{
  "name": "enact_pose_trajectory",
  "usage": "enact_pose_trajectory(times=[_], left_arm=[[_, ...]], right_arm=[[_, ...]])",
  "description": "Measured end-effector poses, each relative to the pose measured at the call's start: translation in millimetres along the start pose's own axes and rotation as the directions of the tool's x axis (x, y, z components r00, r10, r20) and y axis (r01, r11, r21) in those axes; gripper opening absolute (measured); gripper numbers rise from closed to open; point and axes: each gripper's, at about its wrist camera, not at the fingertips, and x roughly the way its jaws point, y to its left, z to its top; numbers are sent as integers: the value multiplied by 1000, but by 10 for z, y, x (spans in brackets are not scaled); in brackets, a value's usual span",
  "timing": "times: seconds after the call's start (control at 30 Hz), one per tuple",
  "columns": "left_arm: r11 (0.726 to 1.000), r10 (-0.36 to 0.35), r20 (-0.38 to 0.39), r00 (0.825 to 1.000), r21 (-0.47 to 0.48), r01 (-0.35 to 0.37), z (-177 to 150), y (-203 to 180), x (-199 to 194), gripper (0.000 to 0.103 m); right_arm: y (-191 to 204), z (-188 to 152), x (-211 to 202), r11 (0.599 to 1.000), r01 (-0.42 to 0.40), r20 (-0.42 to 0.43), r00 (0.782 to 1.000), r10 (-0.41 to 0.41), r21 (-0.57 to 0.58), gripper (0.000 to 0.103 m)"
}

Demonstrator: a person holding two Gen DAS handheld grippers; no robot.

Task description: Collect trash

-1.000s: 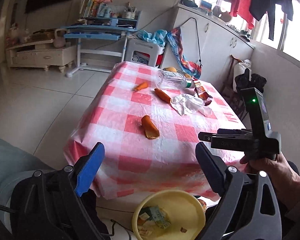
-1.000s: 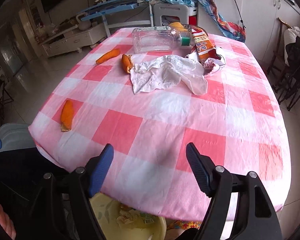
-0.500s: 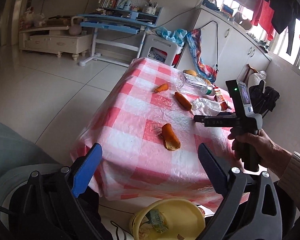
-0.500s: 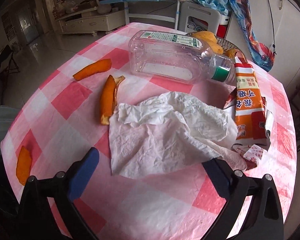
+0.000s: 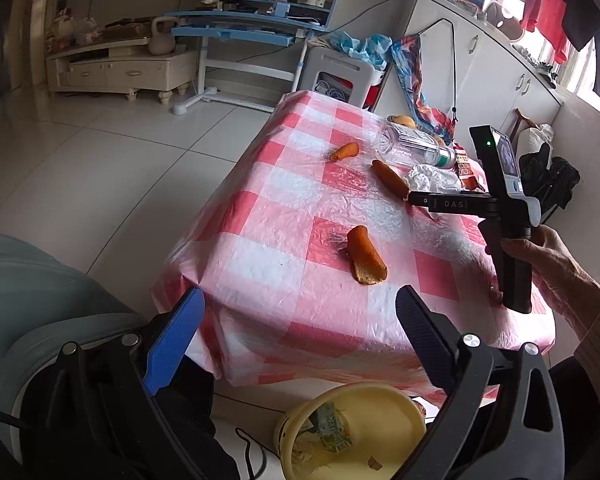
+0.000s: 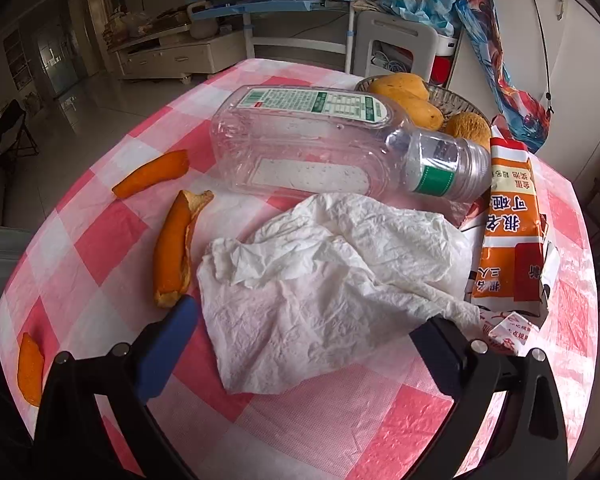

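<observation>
Right gripper [image 6: 306, 322]: we hold it spread wide, pads clear of everything, because the crumpled tissue [image 6: 320, 280] at frame centre is broad and the jaws, just opened, must straddle it.
Left gripper [image 5: 298, 324]: we keep it spread and empty at the lower frame, hanging back over the yellow bin [image 5: 396, 408] so it stays out of the way.
Bin: on the floor below the table edge [image 5: 300, 344], some scraps inside, placed for a short drop.
Remaining trash: orange peels [image 6: 174, 248], plastic bottle [image 6: 308, 140] and torn packet [image 6: 508, 232] lie around the tissue on the checked cloth.
</observation>
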Motion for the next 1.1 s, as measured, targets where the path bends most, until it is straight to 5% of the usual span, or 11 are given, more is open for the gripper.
enact_pose_trajectory(times=[0.47,0.63,1.1], left_arm=[[1000,-9,18,1000,29,8,-108,-62,-135,93],[994,29,19,999,106,-30,-202,-200,-109,93],[906,46,30,998,419,-55,-533,-762,-98,94]], right_arm=[[6,0,2,1000,0,0,1000,0,1,97],[7,0,2,1000,0,0,1000,0,1,97],[7,-2,1,1000,1,1,1000,-1,1,97]])
